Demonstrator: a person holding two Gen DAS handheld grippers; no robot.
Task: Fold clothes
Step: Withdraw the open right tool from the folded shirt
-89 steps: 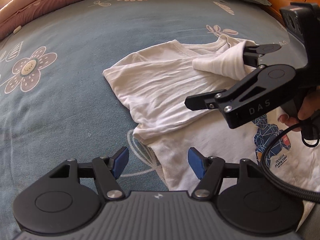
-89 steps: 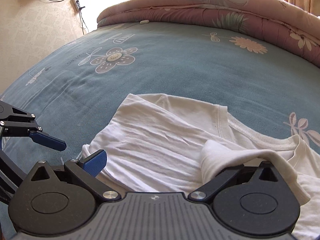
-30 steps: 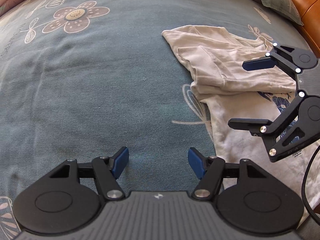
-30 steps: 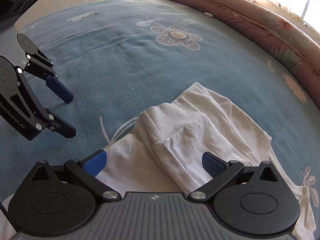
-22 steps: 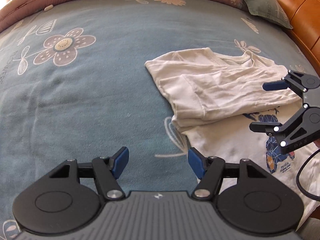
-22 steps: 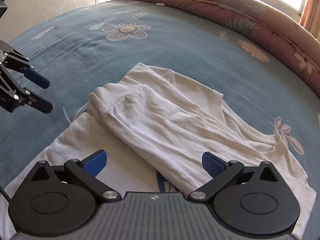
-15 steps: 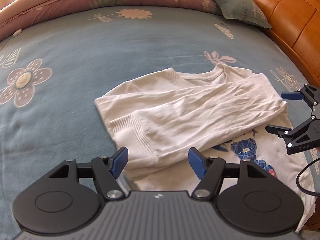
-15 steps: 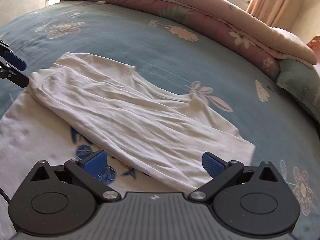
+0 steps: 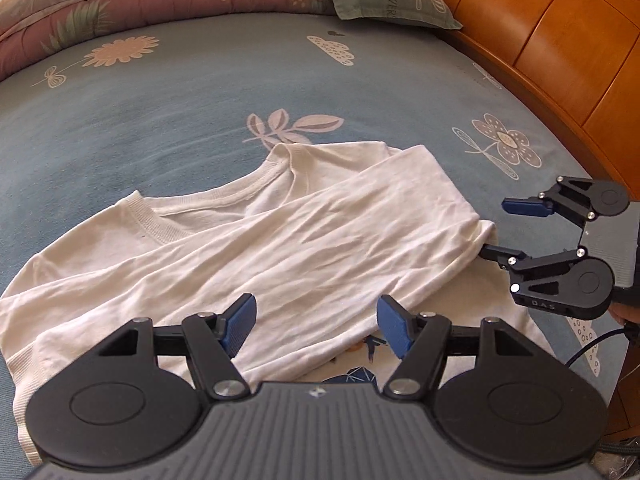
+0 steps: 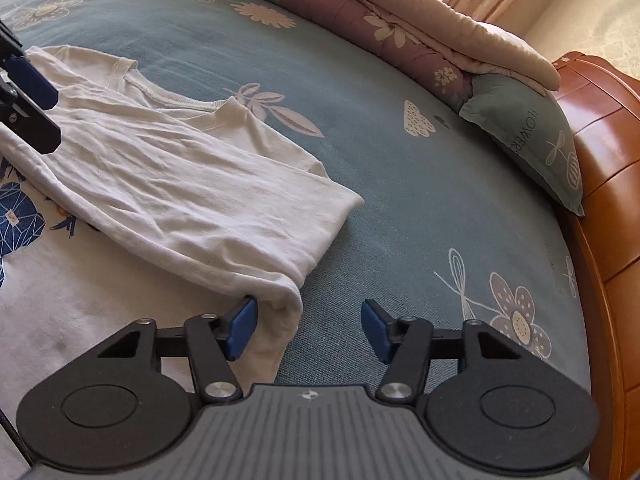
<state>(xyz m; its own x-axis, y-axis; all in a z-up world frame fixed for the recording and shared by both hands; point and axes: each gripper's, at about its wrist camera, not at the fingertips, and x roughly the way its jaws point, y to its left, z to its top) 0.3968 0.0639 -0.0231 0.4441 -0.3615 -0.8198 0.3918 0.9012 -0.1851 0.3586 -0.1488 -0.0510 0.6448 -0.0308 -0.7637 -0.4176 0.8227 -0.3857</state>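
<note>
Both grippers stand unclamped, left gripper [image 9: 316,322] apart, right gripper [image 10: 306,330] closing (fold corner between) on the limp white cotton T-shirt [image 9: 280,240], probably best pinched at edges.

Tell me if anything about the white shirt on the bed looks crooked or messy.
The folded-over flap of the white shirt lies diagonally across it instead of square, wrinkled, partly covering the blue print. Faint grey smudges mark the lower front.

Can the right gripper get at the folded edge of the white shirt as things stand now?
Probably yes: the right gripper is closing with the shirt's folded edge already between its jaws, beside one finger; nothing blocks it.
</note>
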